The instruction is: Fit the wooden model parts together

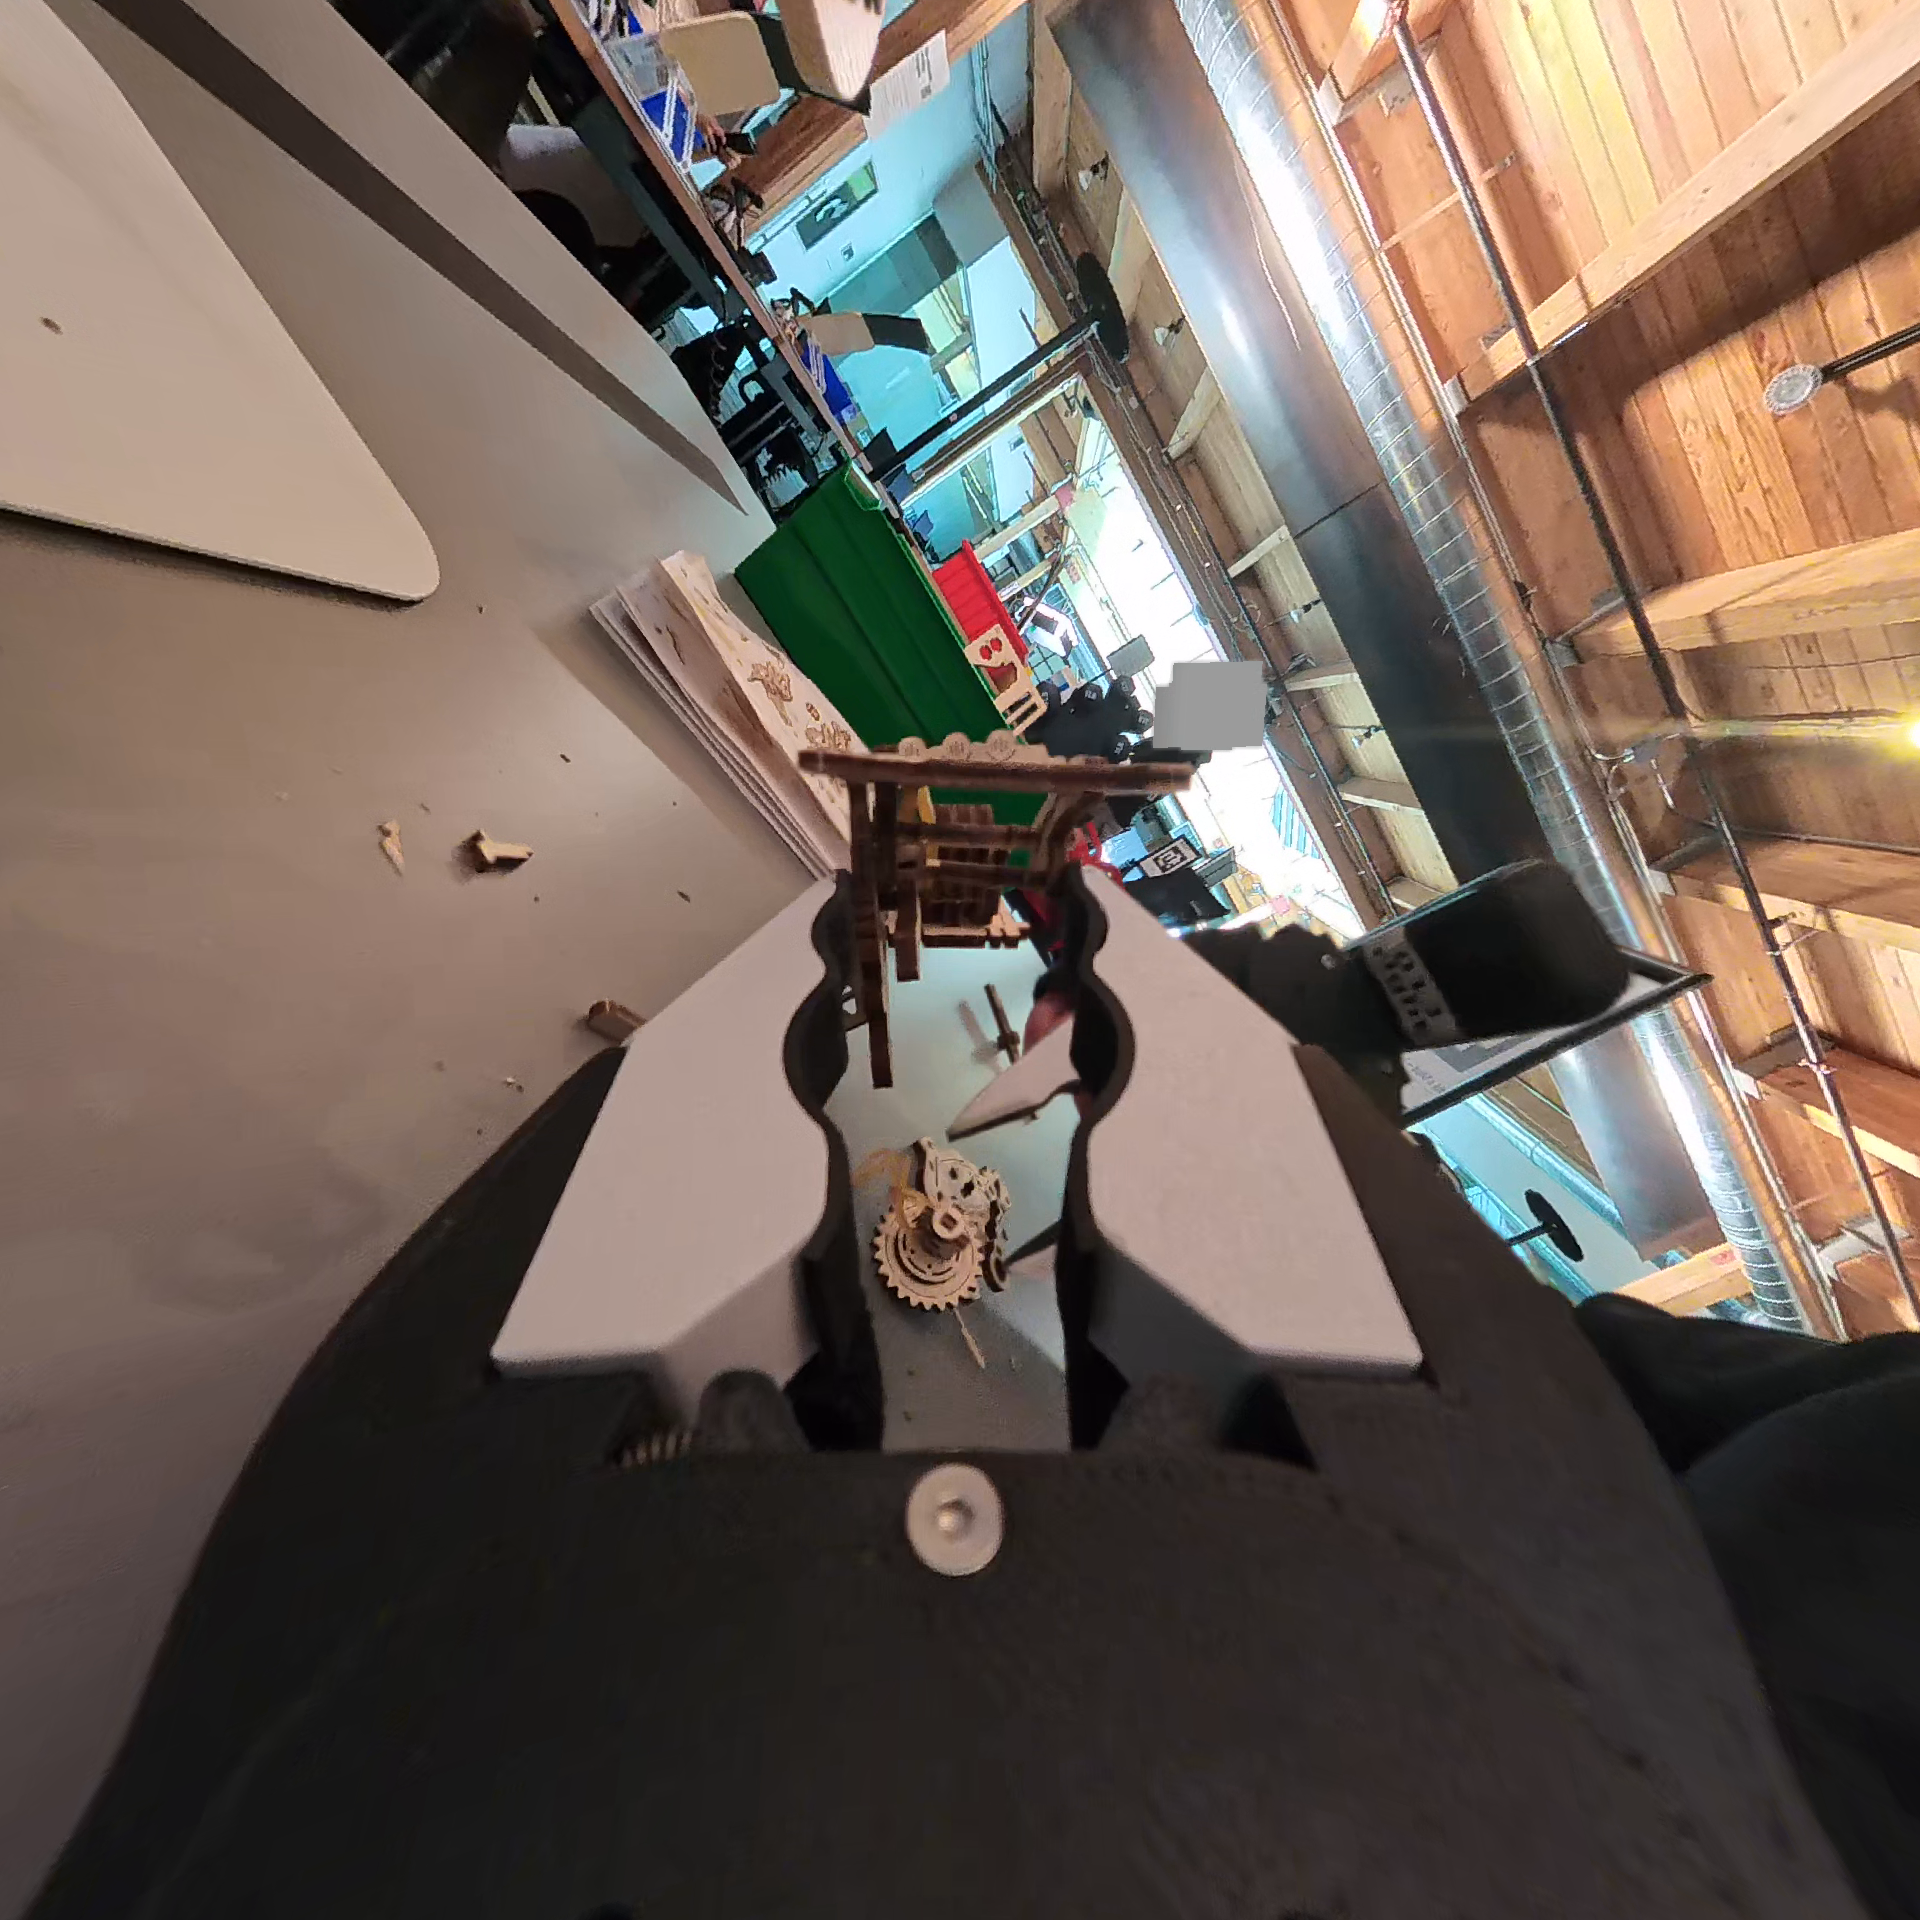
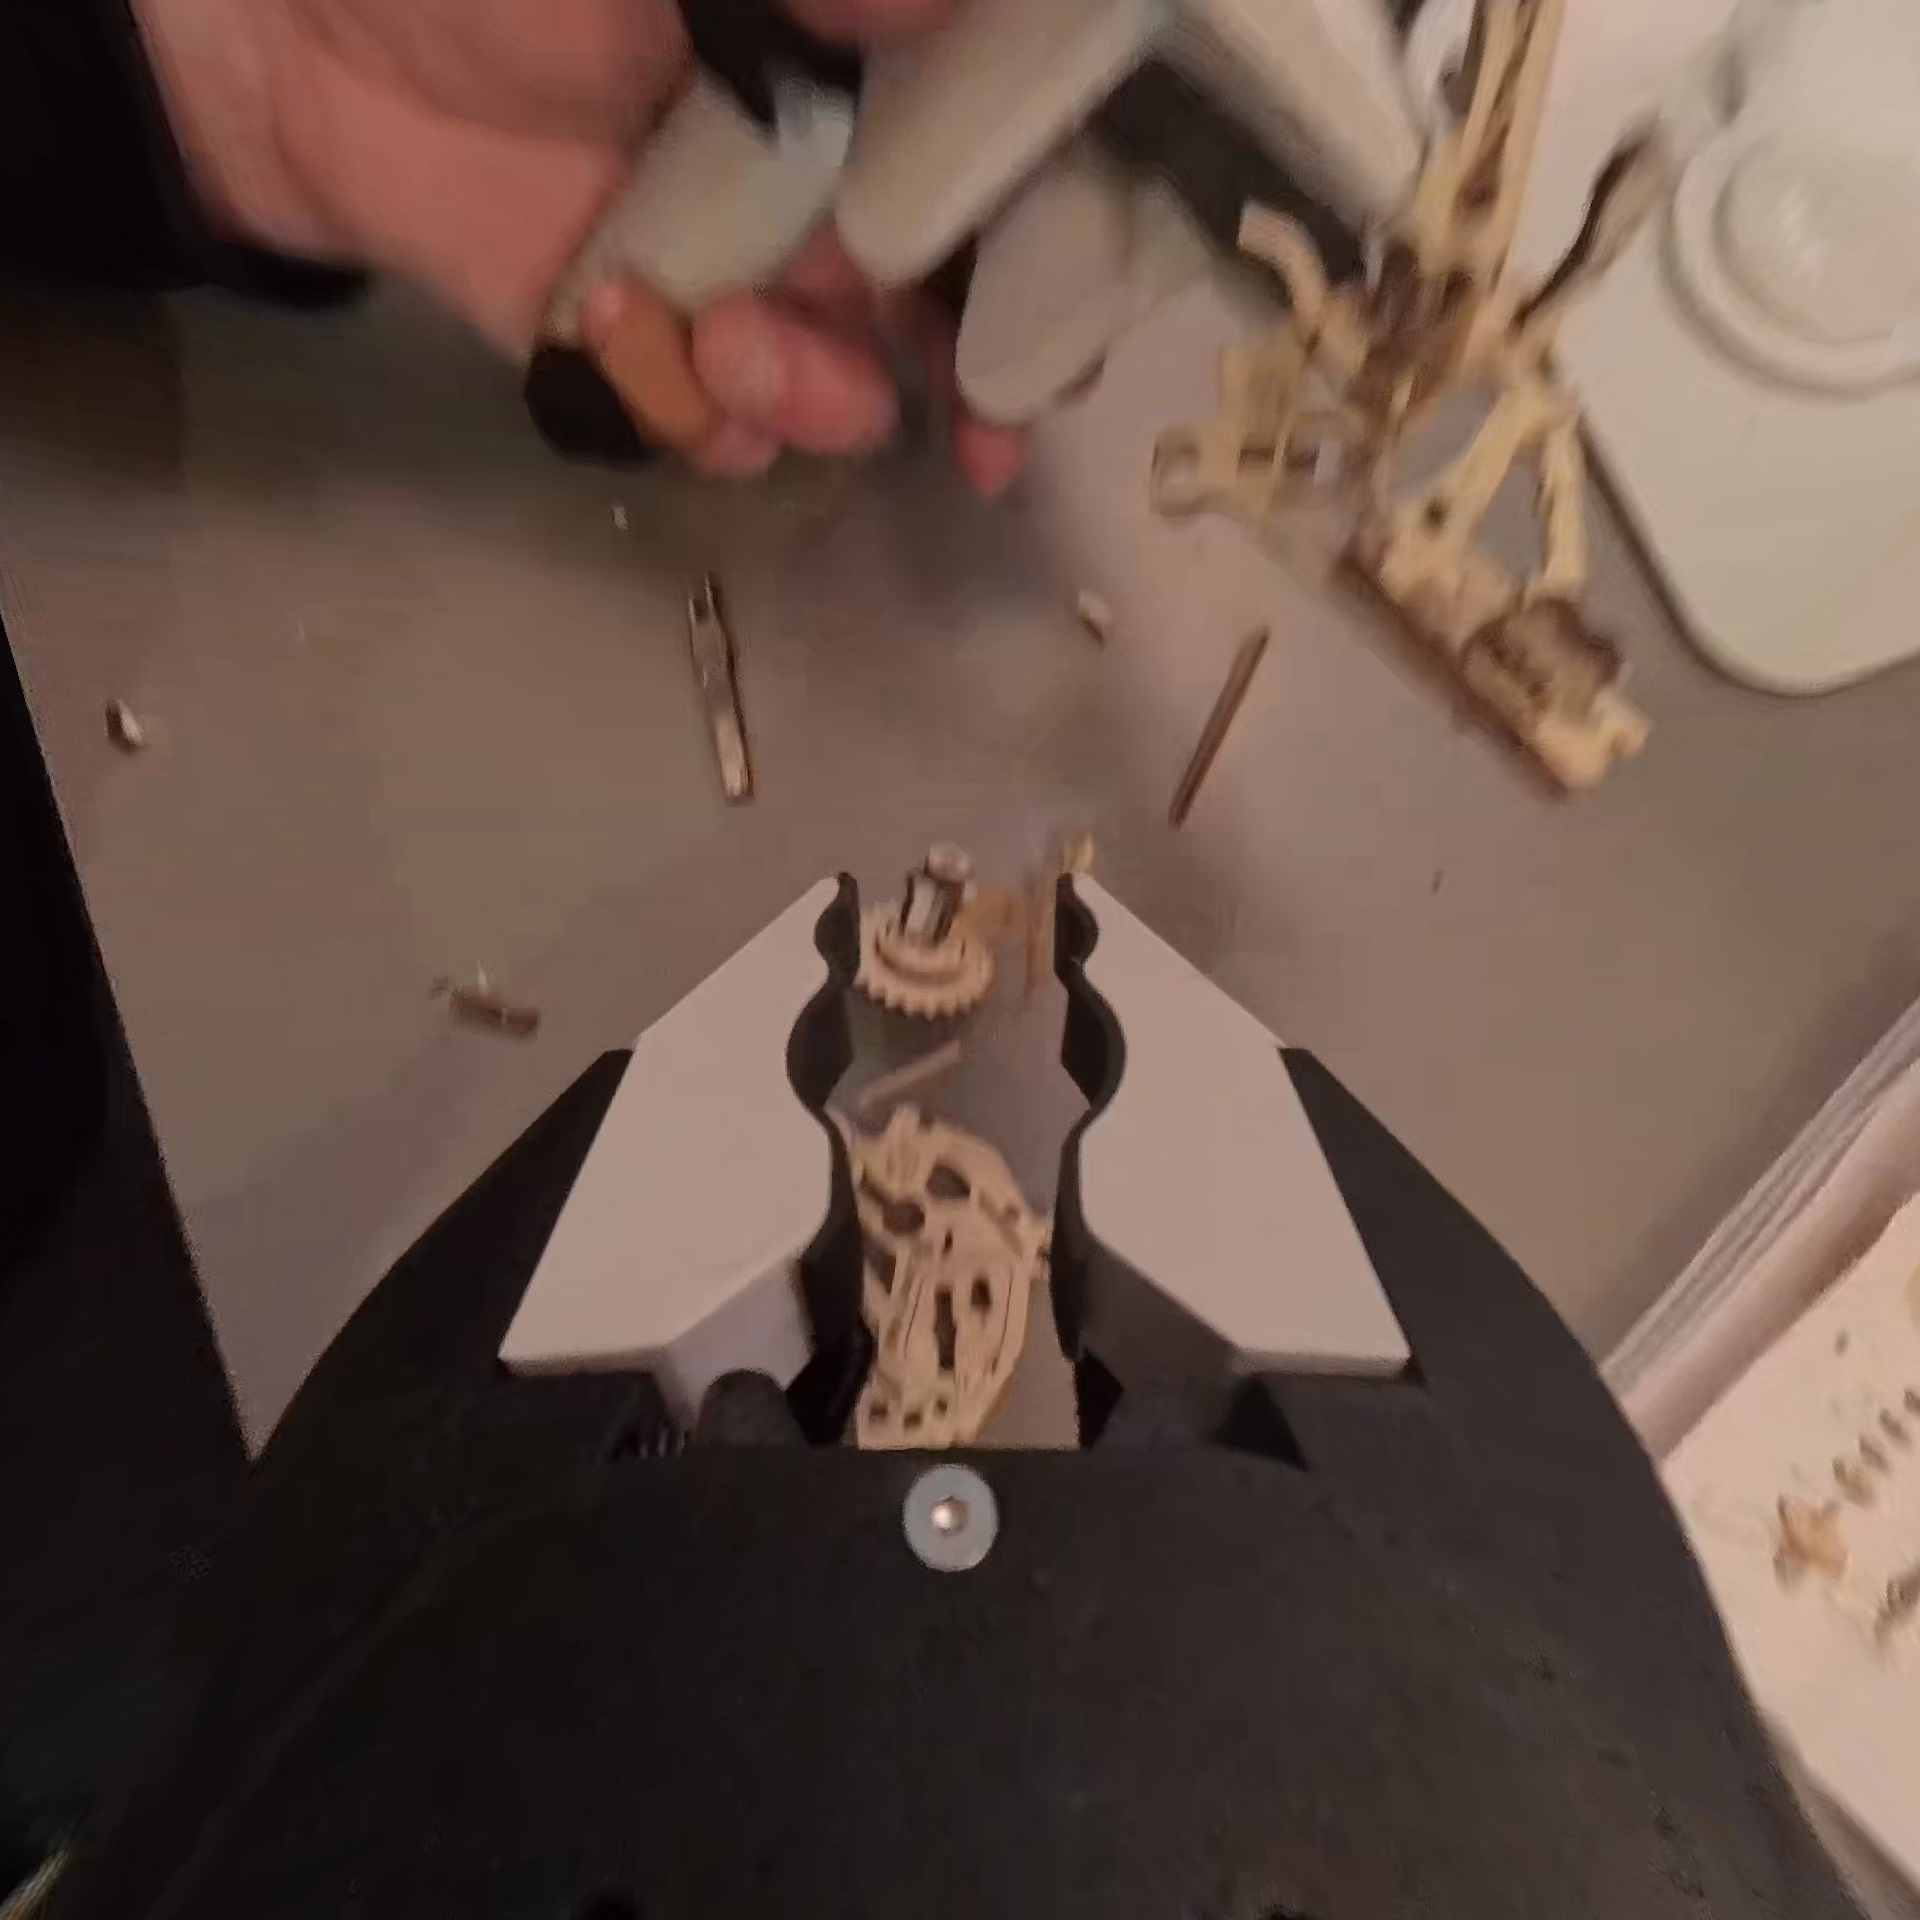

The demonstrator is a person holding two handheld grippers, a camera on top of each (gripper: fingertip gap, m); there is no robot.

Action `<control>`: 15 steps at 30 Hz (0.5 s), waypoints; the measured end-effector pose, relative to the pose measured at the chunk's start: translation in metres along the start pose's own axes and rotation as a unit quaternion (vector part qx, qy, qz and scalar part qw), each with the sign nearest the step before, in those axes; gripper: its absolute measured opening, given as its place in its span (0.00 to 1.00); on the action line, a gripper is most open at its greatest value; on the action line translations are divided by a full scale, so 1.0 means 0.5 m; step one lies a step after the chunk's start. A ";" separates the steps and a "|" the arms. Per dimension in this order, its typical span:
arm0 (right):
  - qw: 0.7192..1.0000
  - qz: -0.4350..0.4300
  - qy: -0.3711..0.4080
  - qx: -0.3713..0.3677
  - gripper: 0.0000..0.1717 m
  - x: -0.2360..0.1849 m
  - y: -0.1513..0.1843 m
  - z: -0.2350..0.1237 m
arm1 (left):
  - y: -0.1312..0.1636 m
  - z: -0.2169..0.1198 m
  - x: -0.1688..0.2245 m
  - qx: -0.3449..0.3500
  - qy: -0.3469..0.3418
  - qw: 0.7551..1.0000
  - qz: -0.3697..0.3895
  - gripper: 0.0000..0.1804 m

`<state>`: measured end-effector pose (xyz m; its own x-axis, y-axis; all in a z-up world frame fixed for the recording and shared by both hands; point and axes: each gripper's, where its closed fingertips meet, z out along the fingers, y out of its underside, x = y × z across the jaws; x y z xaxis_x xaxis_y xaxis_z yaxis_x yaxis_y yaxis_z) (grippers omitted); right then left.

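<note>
Spreading beneath everything is the grey worktop [image 2: 1351, 1039]. Your left gripper [image 1: 956, 914] clamps the wooden frame model [image 1: 935, 862], lifted clear of the worktop. Your right gripper [image 2: 951, 914] stands partly open, gripping nothing, straddling the gear assembly [image 2: 925, 1195] on the worktop. Loose pegs [image 2: 717, 686] lie nearby.

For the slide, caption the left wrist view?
Left jaws hold a wooden model frame above a gear assembly.
</note>
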<state>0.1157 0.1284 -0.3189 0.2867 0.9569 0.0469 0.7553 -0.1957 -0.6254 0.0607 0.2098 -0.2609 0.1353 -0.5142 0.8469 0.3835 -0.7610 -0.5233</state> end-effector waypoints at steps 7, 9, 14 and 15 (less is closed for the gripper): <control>0.998 -0.033 0.016 -0.057 0.11 -0.014 0.051 0.022 | 0.000 0.005 0.004 -0.004 0.009 1.000 0.000 0.20; 0.998 -0.041 0.009 -0.051 0.10 -0.017 0.027 0.036 | -0.002 0.003 0.004 0.000 0.012 1.000 -0.004 0.20; 0.997 -0.079 0.000 -0.018 0.10 -0.026 -0.052 0.058 | -0.016 -0.004 0.001 0.015 0.020 1.000 -0.016 0.20; 0.996 -0.084 -0.002 -0.013 0.13 -0.029 -0.062 0.061 | -0.018 -0.005 0.001 0.016 0.020 1.000 -0.014 0.20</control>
<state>0.0703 0.1273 -0.3237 0.1538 0.9773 0.1460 0.8076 -0.0392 -0.5884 0.0550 0.2155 -0.2562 0.0865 -0.5085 0.8567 0.4158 -0.7630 -0.4949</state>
